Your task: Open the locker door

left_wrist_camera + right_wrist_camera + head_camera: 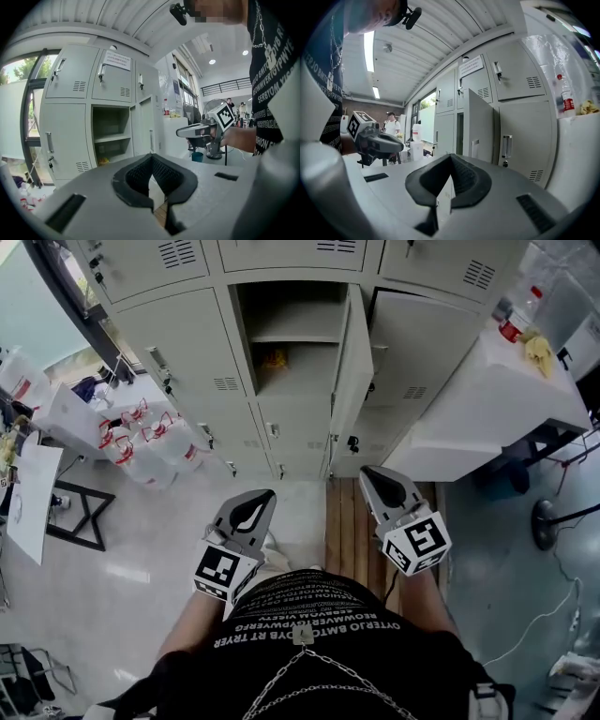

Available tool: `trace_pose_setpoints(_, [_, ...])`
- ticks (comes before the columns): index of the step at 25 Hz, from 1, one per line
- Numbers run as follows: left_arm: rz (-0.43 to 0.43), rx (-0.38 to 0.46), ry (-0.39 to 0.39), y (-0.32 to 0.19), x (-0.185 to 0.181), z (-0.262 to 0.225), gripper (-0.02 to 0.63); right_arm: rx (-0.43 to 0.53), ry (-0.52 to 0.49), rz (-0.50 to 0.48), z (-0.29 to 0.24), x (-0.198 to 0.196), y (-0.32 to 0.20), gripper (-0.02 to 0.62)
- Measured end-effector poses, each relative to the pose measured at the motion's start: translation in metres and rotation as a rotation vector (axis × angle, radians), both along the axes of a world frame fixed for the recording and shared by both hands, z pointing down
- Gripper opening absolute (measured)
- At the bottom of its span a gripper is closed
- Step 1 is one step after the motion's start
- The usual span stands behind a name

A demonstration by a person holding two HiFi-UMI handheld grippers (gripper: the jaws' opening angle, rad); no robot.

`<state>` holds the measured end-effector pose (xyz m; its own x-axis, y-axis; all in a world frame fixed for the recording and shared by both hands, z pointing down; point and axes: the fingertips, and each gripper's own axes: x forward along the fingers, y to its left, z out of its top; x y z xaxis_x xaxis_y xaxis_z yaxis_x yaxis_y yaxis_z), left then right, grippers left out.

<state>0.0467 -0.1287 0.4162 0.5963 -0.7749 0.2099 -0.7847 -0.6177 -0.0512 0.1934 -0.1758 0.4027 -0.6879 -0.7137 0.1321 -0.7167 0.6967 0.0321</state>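
Locker door [354,371] is seen swung wide open, well apart from both grippers. Jaws of left gripper [261,498] and right gripper [370,474] are pressed together, empty; no further pull is judged needed, only clearance.

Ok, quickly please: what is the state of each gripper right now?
Left gripper: closed, holding nothing.
Right gripper: closed, holding nothing.

The lockers [187,343] and locker door [353,362] look like smooth painted sheet metal, the floor [141,587] glossy beside matt wooden boards [349,512]. The left gripper [255,498] and right gripper [375,474] have matt grey plastic shells with black ribbed pads [161,174].
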Motion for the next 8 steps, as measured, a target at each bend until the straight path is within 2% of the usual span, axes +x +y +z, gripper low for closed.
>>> trace_pose_setpoints(8, [-0.005,-0.013,-0.019,-0.002,0.004,0.015,-0.002,0.01,0.0,-0.018,0.006,-0.001,-0.009,-0.003])
